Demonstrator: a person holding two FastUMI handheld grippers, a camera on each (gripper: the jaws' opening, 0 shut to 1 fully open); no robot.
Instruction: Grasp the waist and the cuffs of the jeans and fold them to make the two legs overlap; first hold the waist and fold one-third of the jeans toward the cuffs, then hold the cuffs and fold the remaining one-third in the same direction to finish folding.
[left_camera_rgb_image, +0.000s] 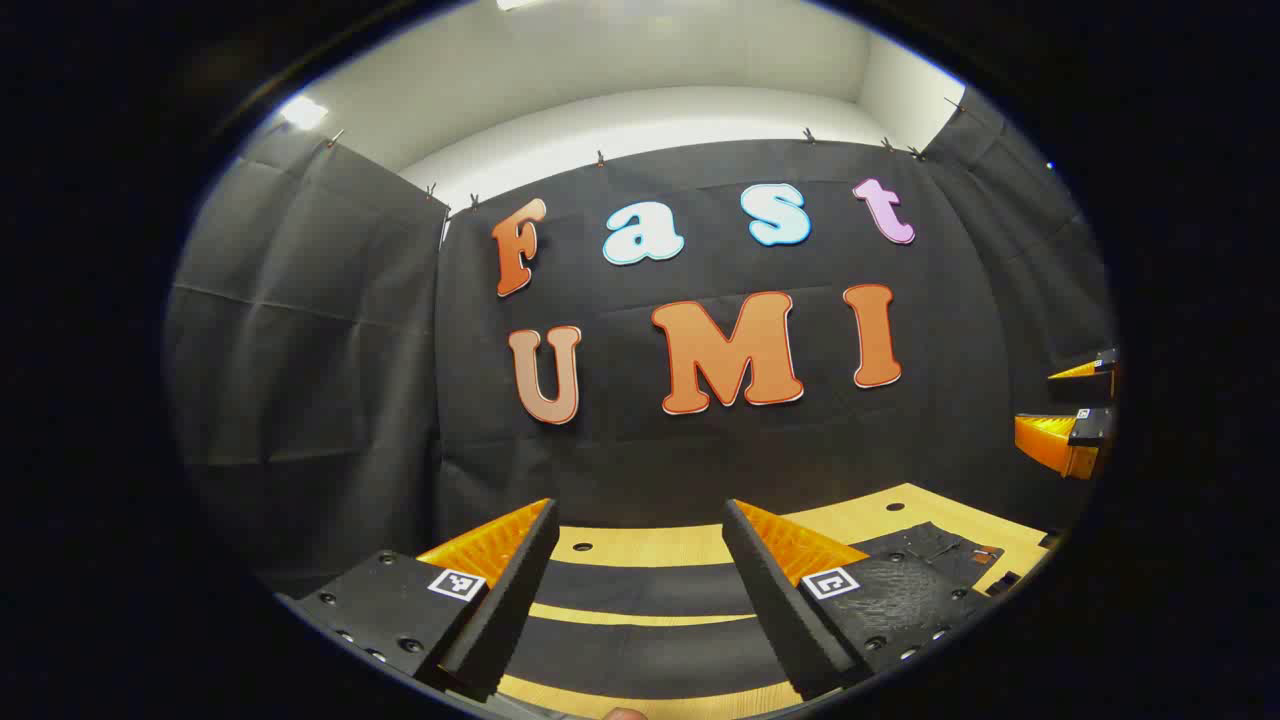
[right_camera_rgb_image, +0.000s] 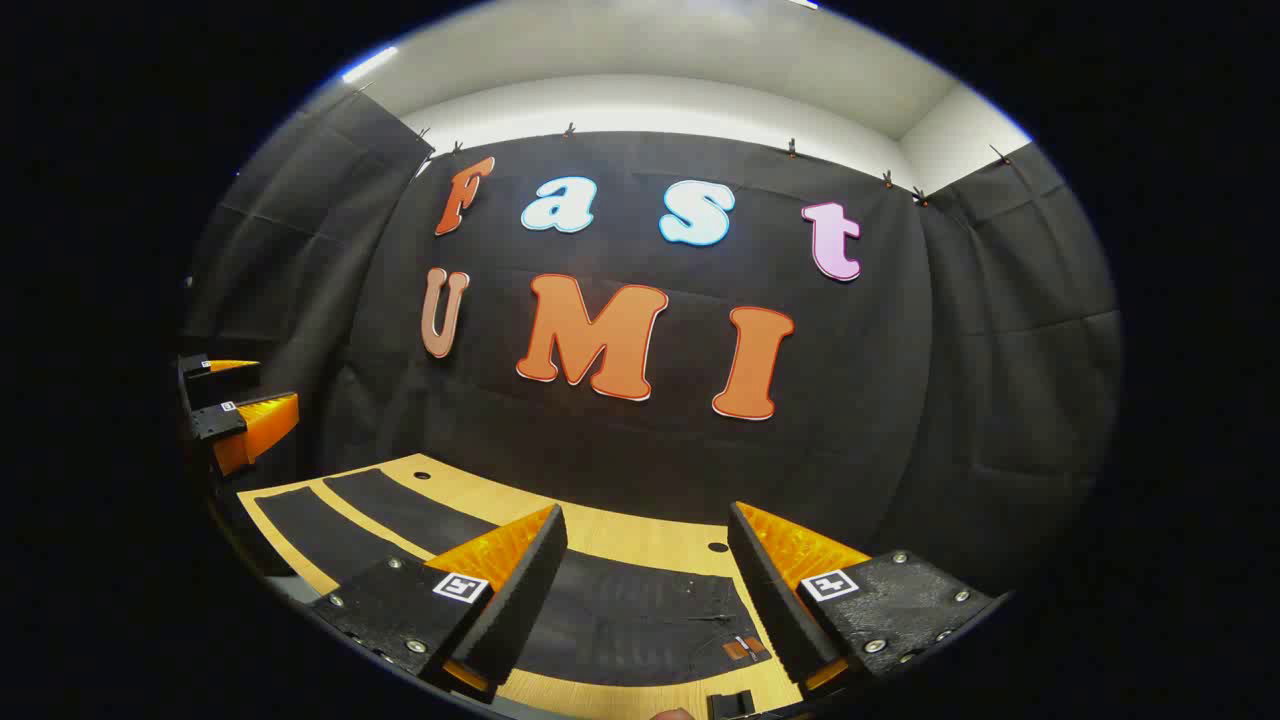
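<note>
Jeans (right_camera_rgb_image: 640, 610) flat on table (right_camera_rgb_image: 620, 530), below spread jaws

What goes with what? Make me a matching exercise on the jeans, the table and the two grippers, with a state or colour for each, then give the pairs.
1 jeans
2 table
3 left gripper
4 right gripper

A open, pointed over the legs
B light wood
C open, pointed over the waist
D dark, spread flat

Pairs: 1-D, 2-B, 3-A, 4-C.
</note>
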